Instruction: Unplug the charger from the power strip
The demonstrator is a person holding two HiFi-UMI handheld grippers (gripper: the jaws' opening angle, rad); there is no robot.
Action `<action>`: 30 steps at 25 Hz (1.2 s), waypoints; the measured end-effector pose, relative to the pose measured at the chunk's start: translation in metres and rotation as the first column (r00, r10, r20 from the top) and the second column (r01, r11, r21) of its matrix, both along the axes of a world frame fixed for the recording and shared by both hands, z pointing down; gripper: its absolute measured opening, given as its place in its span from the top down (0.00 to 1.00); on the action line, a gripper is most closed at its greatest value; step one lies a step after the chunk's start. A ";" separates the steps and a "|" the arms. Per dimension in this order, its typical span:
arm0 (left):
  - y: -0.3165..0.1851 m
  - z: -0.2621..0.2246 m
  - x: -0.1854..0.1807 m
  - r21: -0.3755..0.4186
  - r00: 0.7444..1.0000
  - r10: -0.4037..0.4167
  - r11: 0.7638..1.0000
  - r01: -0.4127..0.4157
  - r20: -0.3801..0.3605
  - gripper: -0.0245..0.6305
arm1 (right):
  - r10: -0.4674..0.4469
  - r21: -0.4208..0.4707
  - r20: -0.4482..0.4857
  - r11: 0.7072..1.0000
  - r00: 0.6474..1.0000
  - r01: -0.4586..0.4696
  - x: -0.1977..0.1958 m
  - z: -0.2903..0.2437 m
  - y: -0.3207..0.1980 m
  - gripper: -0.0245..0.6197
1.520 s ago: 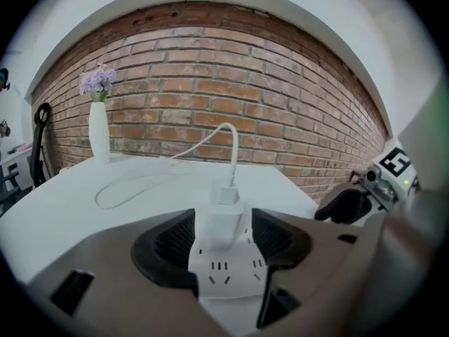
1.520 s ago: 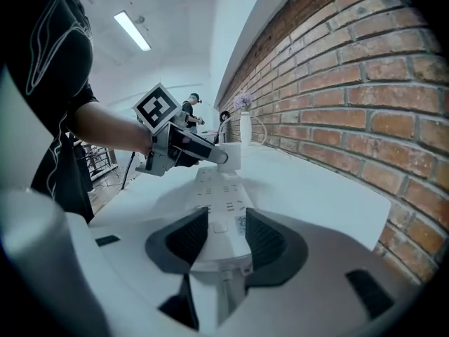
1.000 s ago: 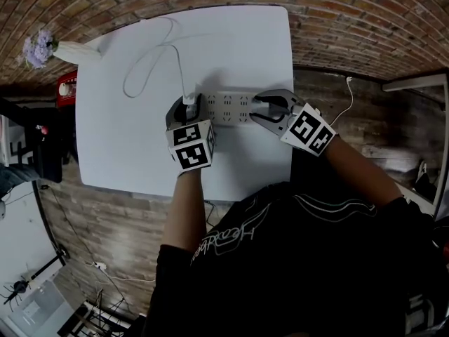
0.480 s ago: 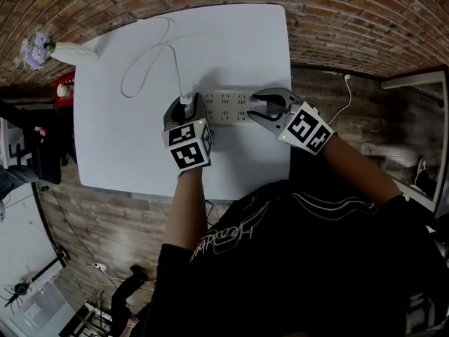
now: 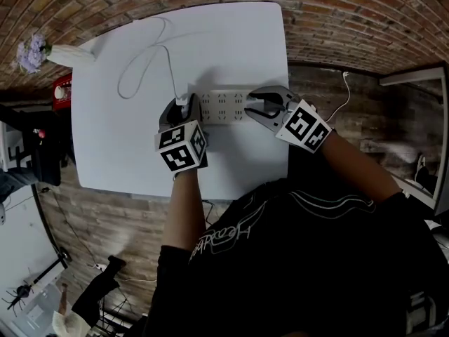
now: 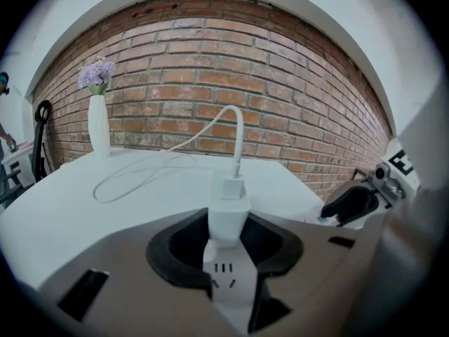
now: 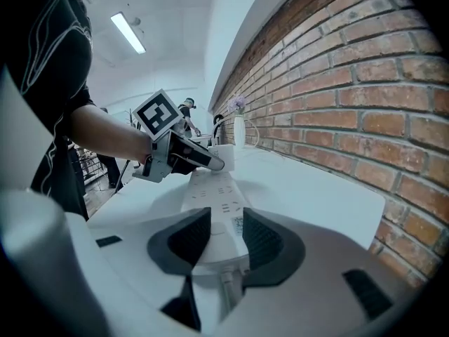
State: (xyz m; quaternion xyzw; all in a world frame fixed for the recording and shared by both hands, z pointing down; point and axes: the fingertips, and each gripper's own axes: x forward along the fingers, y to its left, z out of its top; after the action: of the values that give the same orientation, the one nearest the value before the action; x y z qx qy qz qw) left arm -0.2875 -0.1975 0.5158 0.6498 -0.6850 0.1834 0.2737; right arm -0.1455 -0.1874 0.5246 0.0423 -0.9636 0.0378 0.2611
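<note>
Only the head view takes in the whole white table [image 5: 126, 153], with a vase [image 5: 70, 53] of purple flowers at its far left corner. The left gripper view shows up close the white cable [image 6: 239, 142] arching down into the charger [image 6: 228, 216]. It also shows the left gripper [image 5: 184, 105] with its pads clamped on the charger's sides. The charger stands upright on the left end of the power strip [image 5: 224, 107], with a socket's slots bare just in front of it. The right gripper view alone shows the strip's own cord [image 7: 226, 286] running out between the jaws of the right gripper [image 5: 251, 108]. These jaws have just been closing and sit against both sides of the strip's right end. A brick wall [image 6: 280, 97] runs along the table's far edge, and a ceiling light [image 7: 128, 32] glows in the room behind. The left forearm reaches straight away from the person and the right comes in from the right. Both grippers tilt downward.
</note>
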 end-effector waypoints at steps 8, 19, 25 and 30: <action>0.001 0.000 0.000 -0.002 1.000 -0.003 1.000 0.003 -0.002 0.76 | 0.019 0.002 0.019 1.000 1.000 -0.019 0.001 0.000 0.000 0.78; 0.002 0.000 0.001 0.000 1.000 -0.004 1.000 0.004 -0.023 0.76 | 0.028 0.008 0.043 1.000 0.999 -0.028 0.000 -0.001 -0.001 0.77; 0.004 -0.002 0.000 0.006 0.998 -0.008 1.000 0.008 -0.067 0.76 | 0.034 0.007 0.043 0.999 0.998 -0.034 0.000 -0.001 -0.002 0.77; 0.003 -0.002 0.000 0.008 0.999 -0.020 1.000 0.020 0.041 0.76 | 0.037 0.011 0.042 0.999 0.998 -0.037 0.000 -0.001 -0.002 0.77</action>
State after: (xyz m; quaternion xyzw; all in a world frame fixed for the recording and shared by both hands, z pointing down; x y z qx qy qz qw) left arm -0.2873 -0.1946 0.5137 0.6401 -0.6975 0.1913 0.2590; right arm -0.1459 -0.1898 0.5233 0.0607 -0.9682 0.0377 0.2397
